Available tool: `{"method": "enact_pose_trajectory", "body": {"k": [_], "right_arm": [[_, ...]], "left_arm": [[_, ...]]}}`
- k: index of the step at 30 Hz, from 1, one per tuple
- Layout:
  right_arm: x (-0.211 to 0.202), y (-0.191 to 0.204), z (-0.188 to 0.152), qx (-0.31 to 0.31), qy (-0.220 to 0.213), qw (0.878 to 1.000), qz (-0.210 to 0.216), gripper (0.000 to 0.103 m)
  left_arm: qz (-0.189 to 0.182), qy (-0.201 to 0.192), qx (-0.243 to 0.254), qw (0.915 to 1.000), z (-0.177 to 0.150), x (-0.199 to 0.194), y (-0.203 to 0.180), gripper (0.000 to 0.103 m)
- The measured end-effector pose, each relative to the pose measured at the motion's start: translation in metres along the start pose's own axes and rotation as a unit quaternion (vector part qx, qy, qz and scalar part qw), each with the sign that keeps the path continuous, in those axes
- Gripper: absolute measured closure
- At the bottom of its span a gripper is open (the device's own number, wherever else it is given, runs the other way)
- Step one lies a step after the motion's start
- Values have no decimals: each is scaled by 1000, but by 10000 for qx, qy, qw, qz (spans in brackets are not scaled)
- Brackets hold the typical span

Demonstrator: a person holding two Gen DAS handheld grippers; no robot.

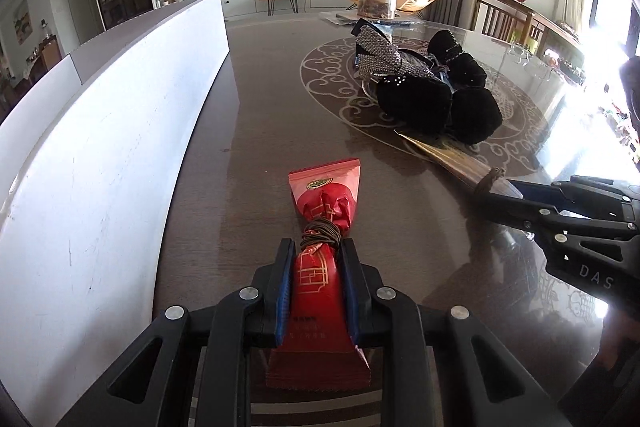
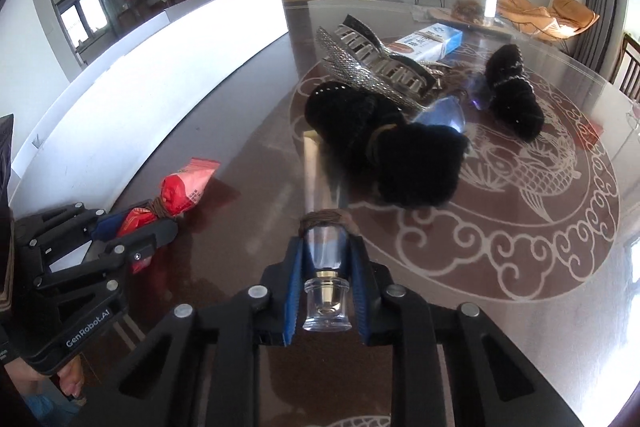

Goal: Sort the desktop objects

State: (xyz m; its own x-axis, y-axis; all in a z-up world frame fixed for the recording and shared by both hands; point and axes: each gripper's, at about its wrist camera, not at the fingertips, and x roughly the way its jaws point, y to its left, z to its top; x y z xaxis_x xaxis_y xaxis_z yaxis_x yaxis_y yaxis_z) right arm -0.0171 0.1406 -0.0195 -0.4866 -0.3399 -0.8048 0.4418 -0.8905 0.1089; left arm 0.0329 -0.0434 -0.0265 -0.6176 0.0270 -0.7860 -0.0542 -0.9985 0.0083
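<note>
Dark glossy tabletop (image 1: 256, 115) with a pale carp-and-cloud medallion fills both views, a long white panel (image 1: 100, 131) standing along its left edge and a living room with a television behind; the left gripper (image 1: 316, 247) is clamped on a red snack packet (image 1: 320, 267) bound at its waist with brown cord, the blue pads pressing its lower half while the far end sticks out past the fingertips; the packet's long axis runs straight along the fingers, pointing away from the camera over the table. In the right wrist view the right gripper (image 2: 324, 247) is closed on a slim clear bottle (image 2: 322, 247) with a gold collar and glass cap; the cap sits back between the fingers and the body reaches forward and slightly left toward a heap of black furry hair ties (image 2: 400, 155) and a rhinestone hair claw (image 2: 368, 71). Only the right view shows the blue-and-white box (image 2: 430, 45) behind the heap; in the left view that heap hides it. Each camera catches the other gripper from the side: the left one with its red packet low at the left, the right one at the right edge.
</note>
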Motion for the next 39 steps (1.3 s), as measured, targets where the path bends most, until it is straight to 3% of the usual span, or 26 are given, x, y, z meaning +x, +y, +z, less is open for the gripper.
{"method": "enact_pose_trajectory", "body": {"k": [6,9,11,12,13,14,15,16,26,30,39], "right_arm": [[-51,-67,-60,936,-283,9917,-833,80],[-59,-99,-61,1349,-263,9861,-936,79],[-57,-109,-53,1312,-176,9870,-909,78],[-54,-110,-48,1224,-139,9882,-907,73],[-52,-109,-44,1117,-113,9896,-897,62],[-48,-108,-39,1008,-82,9907,-906,55],[-43,-106,-35,913,-40,9914,-941,39],[-40,-106,-33,826,-11,9918,-973,29],[-29,-100,-33,719,-144,9899,-1212,13],[-24,-102,-31,746,-19,9901,-1190,0],[-23,-102,-31,745,-23,9901,-1188,0]], "left_arm": [[-372,55,283,9989,19,13,-44,81],[-363,101,221,9990,36,26,-52,79],[-330,196,289,9988,46,33,-54,70],[-296,257,364,9986,50,36,-55,53],[-182,310,417,9985,53,41,-56,28],[-40,353,416,9985,55,46,-54,14],[14,374,361,9986,56,50,-50,0],[-140,406,243,9988,57,54,-45,0],[-207,339,197,9990,56,55,-42,0],[-189,334,186,9991,56,55,-42,0],[-190,334,185,9991,56,55,-42,0]]}}
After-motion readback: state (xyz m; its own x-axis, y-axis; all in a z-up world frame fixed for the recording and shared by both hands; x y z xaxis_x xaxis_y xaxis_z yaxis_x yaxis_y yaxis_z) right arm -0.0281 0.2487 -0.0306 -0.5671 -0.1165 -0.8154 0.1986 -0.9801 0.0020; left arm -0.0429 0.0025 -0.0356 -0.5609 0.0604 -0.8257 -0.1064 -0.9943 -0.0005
